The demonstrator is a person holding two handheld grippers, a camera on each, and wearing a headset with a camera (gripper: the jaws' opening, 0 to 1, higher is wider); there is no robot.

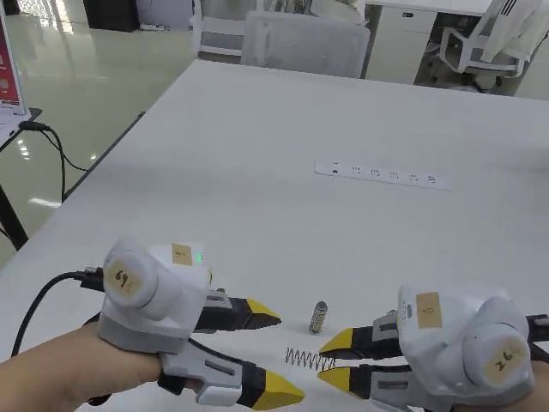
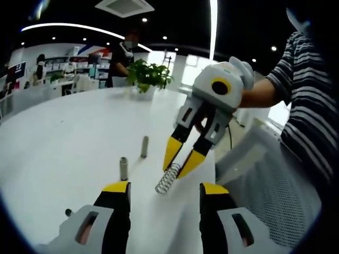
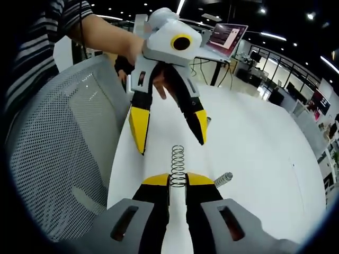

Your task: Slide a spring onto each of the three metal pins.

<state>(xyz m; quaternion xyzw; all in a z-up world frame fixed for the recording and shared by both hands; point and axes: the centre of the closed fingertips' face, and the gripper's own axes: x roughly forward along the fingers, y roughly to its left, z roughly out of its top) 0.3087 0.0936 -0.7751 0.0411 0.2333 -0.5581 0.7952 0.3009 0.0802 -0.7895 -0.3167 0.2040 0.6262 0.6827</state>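
Observation:
A thin wire spring (image 1: 307, 358) lies level just above the white table (image 1: 257, 172), and my right gripper (image 1: 331, 361) is shut on its right end. In the right gripper view the spring (image 3: 178, 159) sticks out forward from the closed jaws (image 3: 178, 180). My left gripper (image 1: 273, 354) stands open facing it, its yellow tips on either side of the spring's free end (image 2: 165, 180). A short metal pin (image 1: 318, 317) stands upright just beyond the spring and looks ribbed, as if wearing a spring. A second, plain pin (image 2: 144, 146) stands farther off.
A white power strip (image 1: 382, 174) lies flat on the table farther back. A grey chair (image 1: 304, 43) stands at the far edge. A black cable (image 1: 43, 300) hangs off the left edge. A mesh chair (image 3: 58, 148) sits close to the near edge.

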